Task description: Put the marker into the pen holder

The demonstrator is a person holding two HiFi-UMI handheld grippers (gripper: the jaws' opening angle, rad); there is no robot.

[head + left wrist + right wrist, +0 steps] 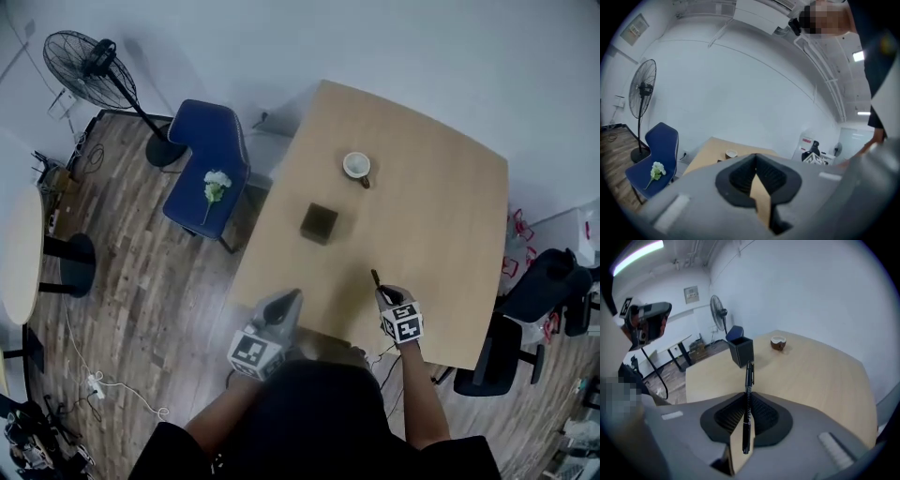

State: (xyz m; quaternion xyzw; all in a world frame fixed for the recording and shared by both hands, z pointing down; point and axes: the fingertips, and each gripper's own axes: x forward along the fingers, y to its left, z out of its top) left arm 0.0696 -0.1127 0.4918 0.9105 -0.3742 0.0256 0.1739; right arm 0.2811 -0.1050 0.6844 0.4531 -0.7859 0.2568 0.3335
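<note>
At the near edge of a light wooden table (441, 234), seen from above, a person holds a gripper in each hand. The right gripper (387, 296) is clenched on a black marker (376, 279). In the right gripper view the marker (749, 376) stands nearly upright between the pads, its tip poking out beyond them and above the tabletop.

The pen holder (319, 223), a dark square box open at the top, stands near the middle of the table, well apart from the marker and ahead of it, slightly left. From the right gripper view it lines up just behind the marker's tip. Farther back and a little to the right sits a small white cup (357, 166), apart from the holder.

The left gripper (285, 302) hovers at the table's near left edge, its jaws pressed together with nothing between them.

Left of the table, a blue chair (208, 155) carries a white flower (217, 185) on its seat. A black standing fan (89, 58) is behind it on the wood floor. A dark office chair (539, 291) stands at the table's right.
</note>
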